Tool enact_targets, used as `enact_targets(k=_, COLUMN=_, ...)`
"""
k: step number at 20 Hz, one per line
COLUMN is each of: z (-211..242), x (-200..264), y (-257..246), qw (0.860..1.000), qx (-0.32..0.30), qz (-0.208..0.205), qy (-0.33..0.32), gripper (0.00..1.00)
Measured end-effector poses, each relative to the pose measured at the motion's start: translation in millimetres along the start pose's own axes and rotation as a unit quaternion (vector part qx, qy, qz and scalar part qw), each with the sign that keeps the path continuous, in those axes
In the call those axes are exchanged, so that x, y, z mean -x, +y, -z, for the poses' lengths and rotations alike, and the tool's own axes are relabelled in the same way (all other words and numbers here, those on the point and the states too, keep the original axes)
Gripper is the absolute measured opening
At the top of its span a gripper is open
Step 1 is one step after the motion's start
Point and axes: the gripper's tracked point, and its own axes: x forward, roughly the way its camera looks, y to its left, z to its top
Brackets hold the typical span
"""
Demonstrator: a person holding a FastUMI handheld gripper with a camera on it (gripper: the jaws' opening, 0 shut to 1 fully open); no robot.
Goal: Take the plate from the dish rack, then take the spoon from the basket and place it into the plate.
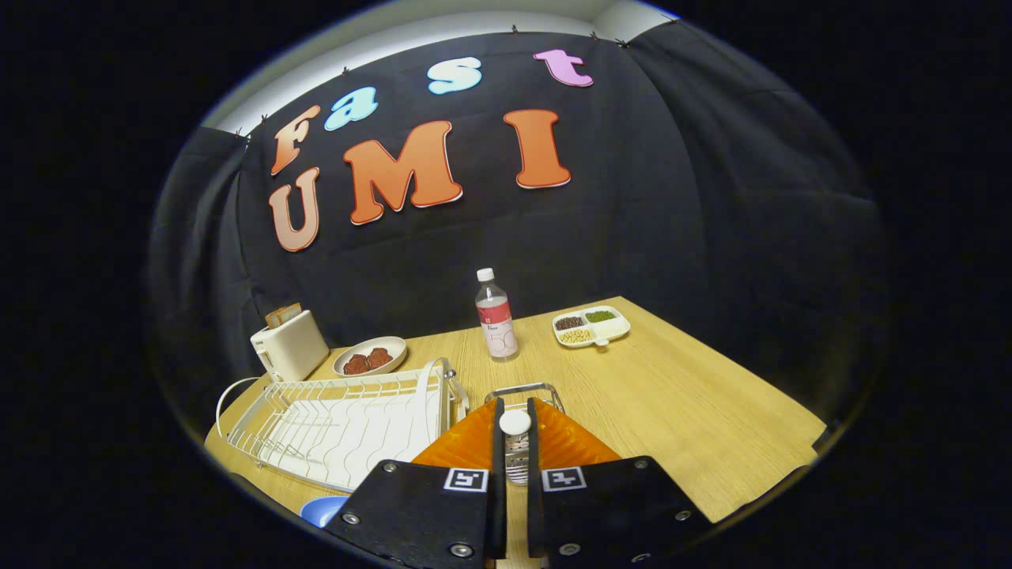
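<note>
The gripper (515,442) is seen w/ its fingers drawn narrow, and the spoon (515,433) is pinched between them — its pale round handle end stands up in the gap, a ribbed metal part below it. Both fingers appear to press on it, so the spoon is judged held.

The basket (523,390), a wire one, is seen just beyond the fingertips, so the spoon is taken to be lifted out or nearly so. The dish rack (340,427) lies left of the fingers and no plate is seen standing in it. A blue rounded edge, prob. the plate (322,510), is glimpsed near the left finger, close in; it is too cut off to be sure.

Step in hand, as judged: the spoon to be carried to the plate. The grip should be kept firm — a thin handle can swivel when pinched at its end. The spoon should be raised clear of the basket rim before any sideways travel, then swung left and low over the plate, and released only once the bowl end rests inside the rim.

Also on the table (680,411), well apart: bottle (496,316), toaster (288,344).
</note>
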Motion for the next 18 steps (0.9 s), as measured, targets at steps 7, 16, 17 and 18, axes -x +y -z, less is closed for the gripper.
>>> enact_targets(k=7, z=-57, x=62, y=20, qw=0.998, qx=-0.006, qz=-0.038, qy=-0.044, gripper=0.1)
enact_targets(k=16, z=-21, x=122, y=78, qw=0.991, qx=0.009, qz=-0.136, qy=-0.006, gripper=0.1)
enact_targets(k=17, z=-8, x=124, y=82, qw=0.99, qx=0.026, qz=-0.14, qy=0.002, gripper=0.1)
enact_targets(k=18, z=-1, x=127, y=90, qw=0.988, qx=0.042, qz=-0.149, qy=0.007, gripper=0.1)
